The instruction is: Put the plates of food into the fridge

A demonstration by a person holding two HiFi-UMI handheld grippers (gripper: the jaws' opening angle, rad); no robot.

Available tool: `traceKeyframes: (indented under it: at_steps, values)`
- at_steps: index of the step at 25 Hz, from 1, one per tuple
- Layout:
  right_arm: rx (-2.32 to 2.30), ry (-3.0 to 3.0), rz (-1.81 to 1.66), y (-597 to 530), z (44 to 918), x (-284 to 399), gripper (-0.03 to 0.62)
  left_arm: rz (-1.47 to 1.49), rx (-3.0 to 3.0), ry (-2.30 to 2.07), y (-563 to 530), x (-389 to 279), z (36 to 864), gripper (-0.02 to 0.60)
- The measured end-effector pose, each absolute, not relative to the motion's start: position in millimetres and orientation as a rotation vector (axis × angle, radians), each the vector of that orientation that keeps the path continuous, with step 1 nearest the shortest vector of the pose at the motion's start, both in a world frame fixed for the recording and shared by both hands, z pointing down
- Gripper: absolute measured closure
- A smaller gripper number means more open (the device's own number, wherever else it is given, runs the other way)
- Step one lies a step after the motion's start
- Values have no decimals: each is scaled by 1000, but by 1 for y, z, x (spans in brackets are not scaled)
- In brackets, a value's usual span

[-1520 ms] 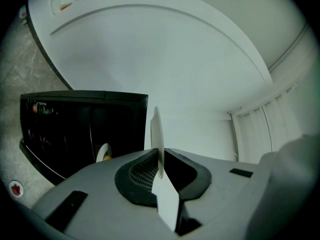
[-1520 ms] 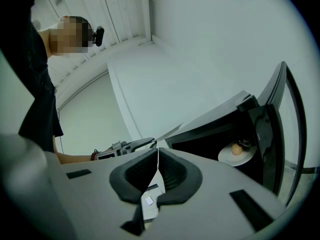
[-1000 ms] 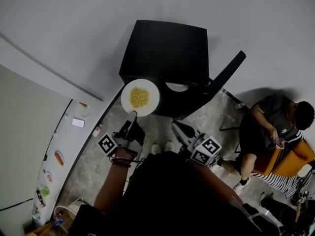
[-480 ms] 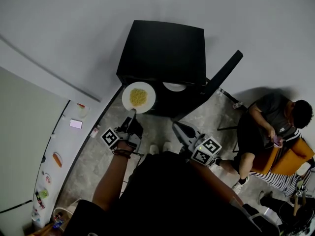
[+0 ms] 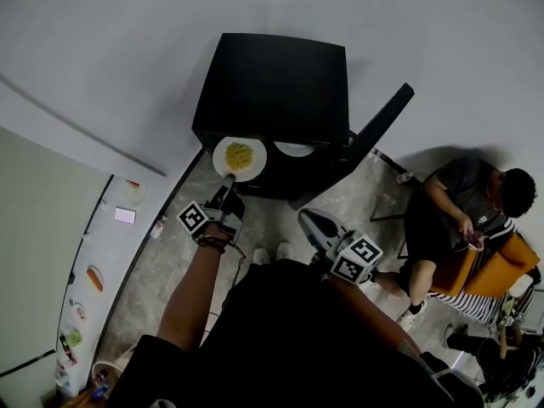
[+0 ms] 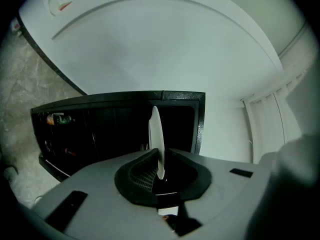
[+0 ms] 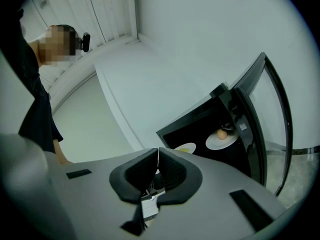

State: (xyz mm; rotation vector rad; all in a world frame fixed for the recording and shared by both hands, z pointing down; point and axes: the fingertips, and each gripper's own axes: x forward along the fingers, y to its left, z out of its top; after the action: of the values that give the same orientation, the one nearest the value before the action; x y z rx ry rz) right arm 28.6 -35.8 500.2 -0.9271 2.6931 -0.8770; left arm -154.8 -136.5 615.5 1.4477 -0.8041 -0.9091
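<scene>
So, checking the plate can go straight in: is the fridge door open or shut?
Open. The door stands swung wide from the black fridge, and a plate of food shows inside it.

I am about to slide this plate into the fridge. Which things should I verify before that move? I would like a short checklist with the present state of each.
1. Fridge door open: ok, swung wide.
2. Left gripper grip: ok, jaws closed on the rim of the noodle plate.
3. Noodles away from the rim: ok, heaped in the middle.
4. Free room beside the second plate: cannot tell, the inside is dark.
5. Right gripper out of the way: ok, shut, empty, back from the fridge.
</scene>
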Motion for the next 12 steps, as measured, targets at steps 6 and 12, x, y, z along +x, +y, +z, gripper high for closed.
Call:
traceKeyframes:
  at_steps: [6,12]
  values:
    - [-950,2683,-896,-38,504,38,566,-925,1450,-814,-155,-150,621,528]
    - [-963,2666,-919,-41,508,42,566,-904,1423,-854,-175,-147,633,529]
